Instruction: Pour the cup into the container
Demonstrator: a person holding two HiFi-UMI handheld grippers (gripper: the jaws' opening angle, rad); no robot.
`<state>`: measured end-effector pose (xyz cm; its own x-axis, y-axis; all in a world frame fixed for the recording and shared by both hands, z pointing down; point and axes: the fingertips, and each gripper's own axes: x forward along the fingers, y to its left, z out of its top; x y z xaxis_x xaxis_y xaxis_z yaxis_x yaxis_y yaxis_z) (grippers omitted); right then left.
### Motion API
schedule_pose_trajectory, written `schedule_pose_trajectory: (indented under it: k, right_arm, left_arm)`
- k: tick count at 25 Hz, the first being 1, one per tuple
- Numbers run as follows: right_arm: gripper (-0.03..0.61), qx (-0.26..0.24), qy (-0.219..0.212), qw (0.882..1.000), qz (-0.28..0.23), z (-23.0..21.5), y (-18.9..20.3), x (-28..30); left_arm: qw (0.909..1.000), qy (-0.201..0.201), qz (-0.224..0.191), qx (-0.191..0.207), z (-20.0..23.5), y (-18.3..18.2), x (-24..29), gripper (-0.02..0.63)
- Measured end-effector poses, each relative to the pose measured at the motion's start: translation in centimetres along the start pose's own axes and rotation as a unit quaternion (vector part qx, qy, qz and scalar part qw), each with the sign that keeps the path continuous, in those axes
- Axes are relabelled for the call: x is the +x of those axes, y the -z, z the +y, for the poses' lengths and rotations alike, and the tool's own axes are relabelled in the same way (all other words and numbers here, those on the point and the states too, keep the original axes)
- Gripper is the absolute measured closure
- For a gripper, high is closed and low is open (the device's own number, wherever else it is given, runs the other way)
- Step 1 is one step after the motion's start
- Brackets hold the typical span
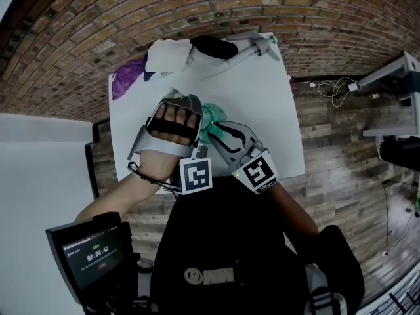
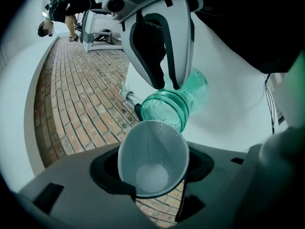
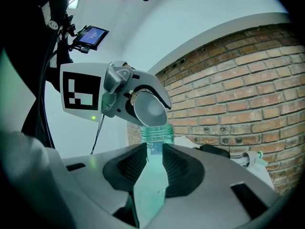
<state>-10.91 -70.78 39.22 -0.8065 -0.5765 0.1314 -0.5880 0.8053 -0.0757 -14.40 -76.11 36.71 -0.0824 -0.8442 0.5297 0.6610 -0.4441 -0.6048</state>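
The left gripper (image 3: 143, 104), closed on the tipped white paper cup (image 2: 153, 149), holds the cup's lip at the mouth of the green plastic bottle (image 2: 167, 109), which lies at 12 o'clock; the right gripper (image 3: 153, 163) clamps that bottle above the bench (image 1: 262, 97), neck tilted toward the cup.

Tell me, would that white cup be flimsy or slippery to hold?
Probably light: the white cup looks thin-walled at the rim. Likely stiff enough, as it shows no dents where it is clamped in the left hand-held gripper. Its smooth, tapered sides might slip, tipped as it is over the green bottle.
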Motion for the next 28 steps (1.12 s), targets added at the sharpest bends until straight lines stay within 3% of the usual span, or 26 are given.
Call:
schedule_pose_trajectory:
  k: [5, 9, 15, 18, 21, 23, 25, 28]
  right_arm:
    - [0.472, -0.003, 0.000, 1.000, 0.002, 0.0, -0.1, 0.2]
    - [0.472, -0.005, -0.006, 1.000, 0.007, 0.5, 0.0, 0.4]
    - [0.472, -0.010, -0.001, 1.000, 0.013, 0.2, 0.1, 0.1]
    - [0.472, -0.014, 0.001, 1.000, 0.018, 0.2, 0.2, 0.0]
    - [0.472, -0.016, 0.006, 1.000, 0.021, 0.1, 0.2, 0.0]
    - [0.472, -0.017, 0.010, 1.000, 0.023, 0.1, 0.3, -0.1]
    - [0.472, -0.016, 0.017, 0.999, 0.026, 0.1, 0.4, -0.2]
    - [0.472, -0.020, 0.026, 0.999, 0.030, 0.1, 0.3, -0.1]
  left_arm:
    - [0.9997, 0.002, -0.008, -0.022, 0.3, 0.3, 0.3, 0.341]
    - [0.9965, 0.008, -0.027, -0.078, 0.2, 0.8, 0.2, 0.341]
    - [0.9826, -0.005, -0.062, -0.175, 1.3, 1.2, 0.2, 0.341]
    - [0.9705, 0.047, -0.087, -0.220, -0.2, 0.9, 0.3, 0.341]
    - [0.9454, 0.096, -0.121, -0.287, -1.4, 0.6, 0.3, 0.341]
    - [0.9193, 0.109, -0.144, -0.350, -1.8, 0.8, 0.6, 0.341]
    - [0.8823, 0.119, -0.168, -0.424, -2.3, 1.1, 0.9, 0.339]
    - [0.8125, 0.123, -0.189, -0.537, -3.8, 2.5, 1.8, 0.339]
